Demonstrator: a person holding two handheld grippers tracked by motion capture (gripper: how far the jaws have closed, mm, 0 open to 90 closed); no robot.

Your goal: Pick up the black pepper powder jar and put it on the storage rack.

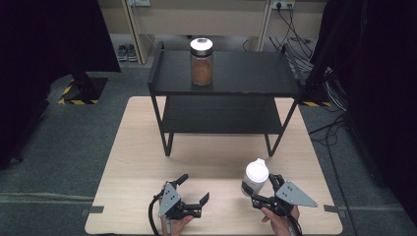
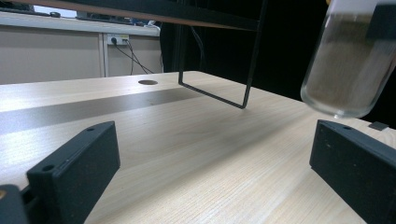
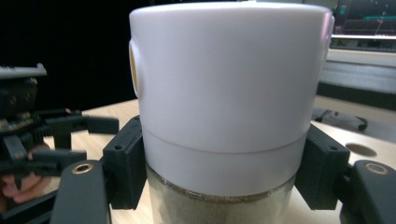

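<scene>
Right claw [image 1: 268, 189] clamped on white-capped glass jar of pale powder [image 1: 255, 178], tilted clear of wooden bench [image 1: 137, 147], likely shelf-bound; left claw [image 1: 193, 189] apart, idle.

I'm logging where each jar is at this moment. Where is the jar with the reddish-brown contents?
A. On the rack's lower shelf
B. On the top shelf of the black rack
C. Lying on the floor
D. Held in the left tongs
B: the jar with reddish-brown contents stands upright on the top shelf of the black rack, while the right tongs hold a different white-lidded jar.
</scene>
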